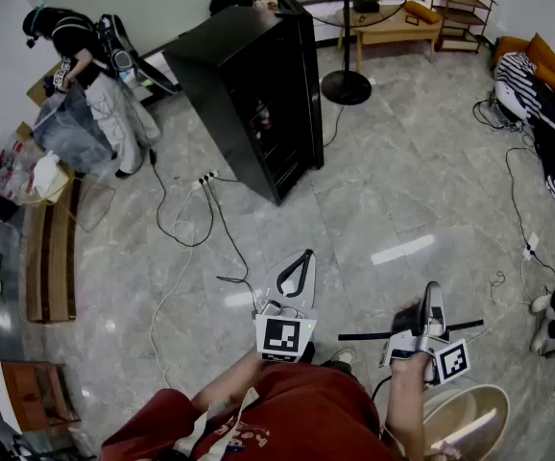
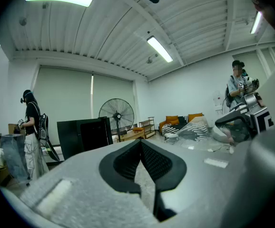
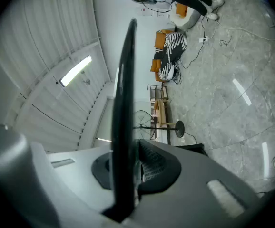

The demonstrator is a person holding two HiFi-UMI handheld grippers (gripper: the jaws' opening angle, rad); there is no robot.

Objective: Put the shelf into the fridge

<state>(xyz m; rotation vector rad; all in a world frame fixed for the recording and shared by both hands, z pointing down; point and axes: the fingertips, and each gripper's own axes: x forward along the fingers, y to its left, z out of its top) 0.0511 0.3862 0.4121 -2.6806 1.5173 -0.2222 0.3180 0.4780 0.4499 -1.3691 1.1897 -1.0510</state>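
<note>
a: head view, first entry?
b: shelf (image 1: 366, 335), showing as a thin black bar. it is pinched in the right gripper (image 1: 432, 298), low in the frame, over the grey marble floor (image 1: 402, 190).
a: and the fridge?
b: black fridge (image 1: 249, 94), upright, upper middle, well apart from the shelf. the shelf is not in it.
a: next entry?
b: left gripper (image 1: 306, 257), beside the right one, carrying nothing. a power strip (image 1: 205, 177) with cables lies near the fridge's foot. a standing fan (image 1: 347, 65) is near the fridge, on its far side. a person (image 1: 90, 84) stands at the left by some bags.
a: left gripper view?
b: left gripper (image 2: 141, 142): fingertips pressed together, nothing between, only a slit of floor showing behind the pads. beyond it: fridge (image 2: 85, 136), standing fan (image 2: 116, 117), the person (image 2: 32, 127) at the left, a second person (image 2: 237, 82) at the right, and a sofa (image 2: 180, 120) with orange cushions.
a: right gripper view?
b: the frame is rolled on its side. right gripper (image 3: 133, 148): jaws clamped on the shelf (image 3: 123, 94), which crosses the frame as a dark upright bar reaching well past the tips. behind it: standing fan (image 3: 163, 126), floor (image 3: 232, 80), sofa (image 3: 168, 56) with a striped blanket.
</note>
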